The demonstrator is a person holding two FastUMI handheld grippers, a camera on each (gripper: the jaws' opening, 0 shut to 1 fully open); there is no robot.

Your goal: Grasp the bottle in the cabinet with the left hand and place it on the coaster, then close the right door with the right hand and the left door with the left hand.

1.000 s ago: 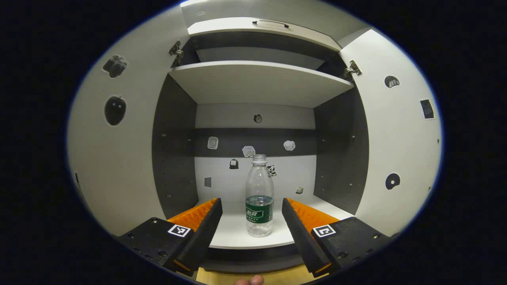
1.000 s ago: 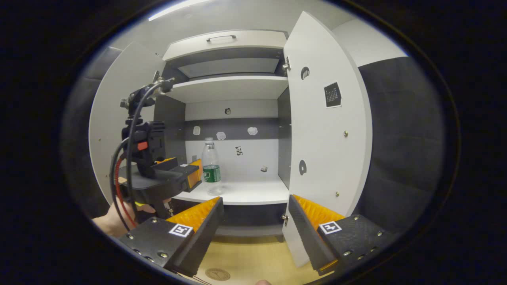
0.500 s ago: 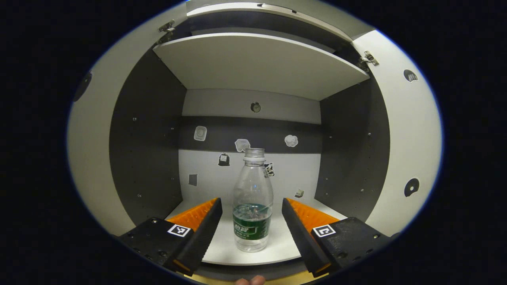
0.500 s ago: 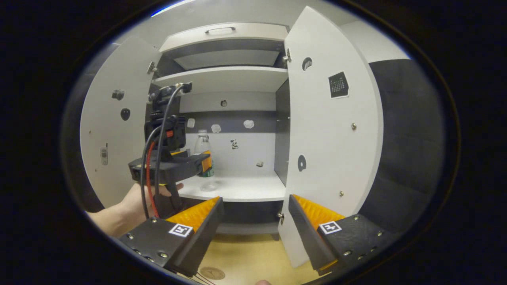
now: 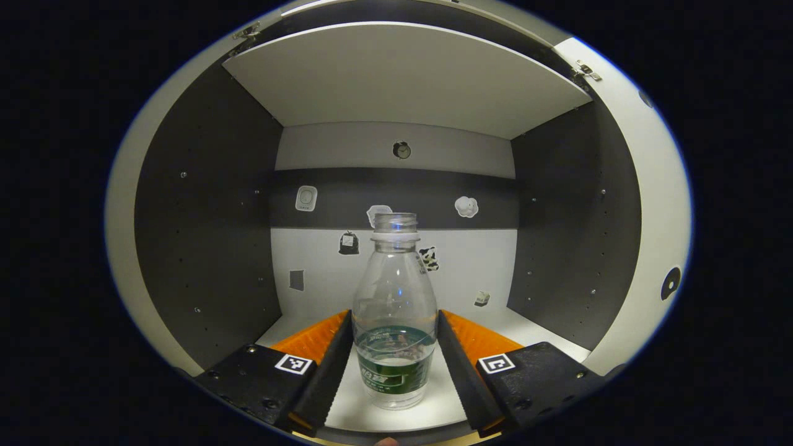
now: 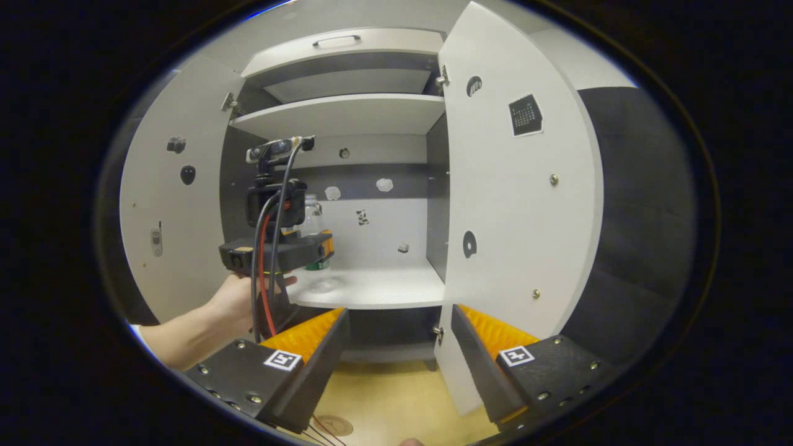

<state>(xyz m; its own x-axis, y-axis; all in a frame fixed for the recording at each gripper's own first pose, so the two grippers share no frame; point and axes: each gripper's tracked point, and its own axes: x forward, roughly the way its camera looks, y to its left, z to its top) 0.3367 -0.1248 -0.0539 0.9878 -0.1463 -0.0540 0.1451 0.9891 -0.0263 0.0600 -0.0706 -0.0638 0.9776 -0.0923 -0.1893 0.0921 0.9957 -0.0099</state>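
Cabinet (image 6: 347, 68) interior: dark grey side walls, back panel (image 5: 396, 204) in 3 bands, light, dark, light, dotted with small stickers (image 5: 466, 206). White shelf (image 5: 403, 80) overhead, white shelf floor below. Pale wood desk (image 6: 396, 402) in front. Black padded booth wall (image 6: 644, 223) at right. Lighting dim.

Small round clock sticker (image 5: 401, 149): up high, in middle.
White square sticker (image 5: 306, 198): down and left of clock.
Puffy white cloud sticker (image 5: 466, 206): down and right of clock.
Black bag sticker (image 5: 348, 243): lower, left of clock.
Little grey square sticker (image 5: 297, 280): lower again, further left of clock.
Black calendar sticker (image 6: 525, 115): up and right of clock.
Yellow wooden surface (image 6: 396, 409): far below clock.
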